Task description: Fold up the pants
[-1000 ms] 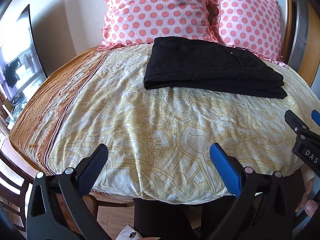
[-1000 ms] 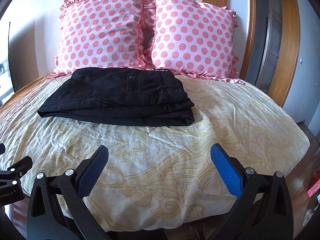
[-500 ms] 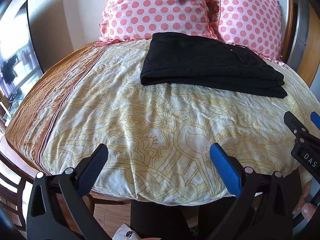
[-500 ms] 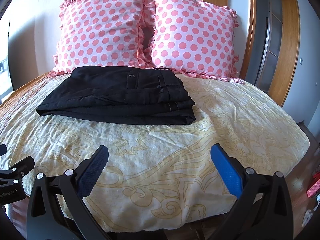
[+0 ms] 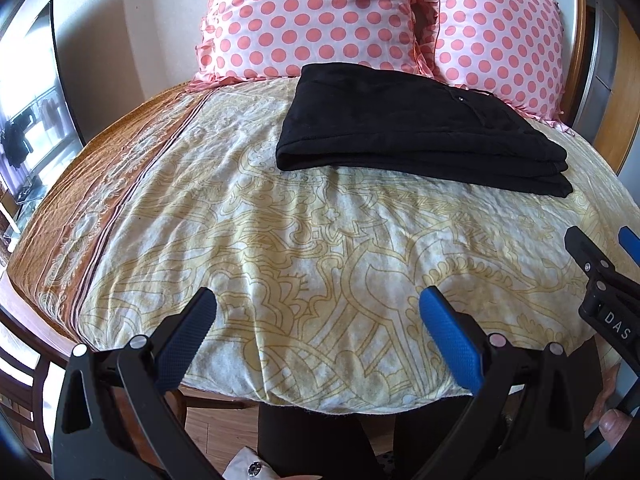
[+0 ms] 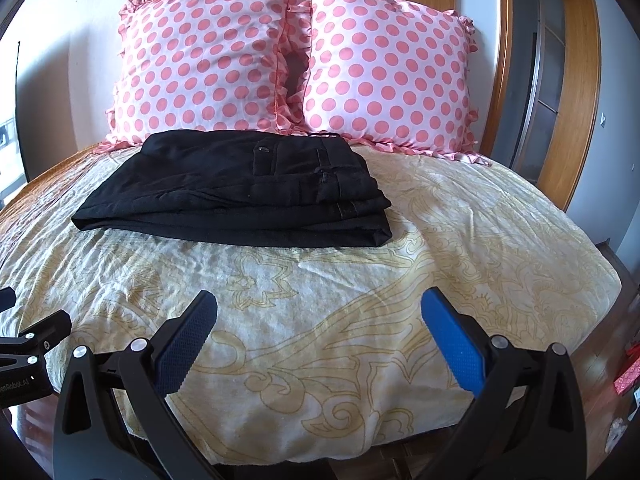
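Note:
Black pants (image 5: 408,128) (image 6: 240,192) lie folded in a flat rectangular stack at the far side of the bed, just in front of the pillows. Their waistband with a button faces right. My left gripper (image 5: 318,320) hangs open over the near edge of the bed, well short of the pants, nothing between its fingers. My right gripper (image 6: 319,320) is likewise open and empty above the near edge. The right gripper's body (image 5: 604,292) shows at the right rim of the left wrist view, and the left gripper's body (image 6: 28,352) at the left rim of the right wrist view.
The bed wears a cream and gold patterned cover (image 5: 320,248) (image 6: 460,248) with a brown border (image 5: 92,196) at left. Two pink polka-dot pillows (image 6: 200,56) (image 6: 392,76) lean on the wall. A wooden door frame (image 6: 580,92) stands right; a chair (image 5: 24,384) sits lower left.
Both grippers have drifted slightly toward the bed, so the pants sit a little lower and nearer in each view. The pants have not moved. Both stay open.

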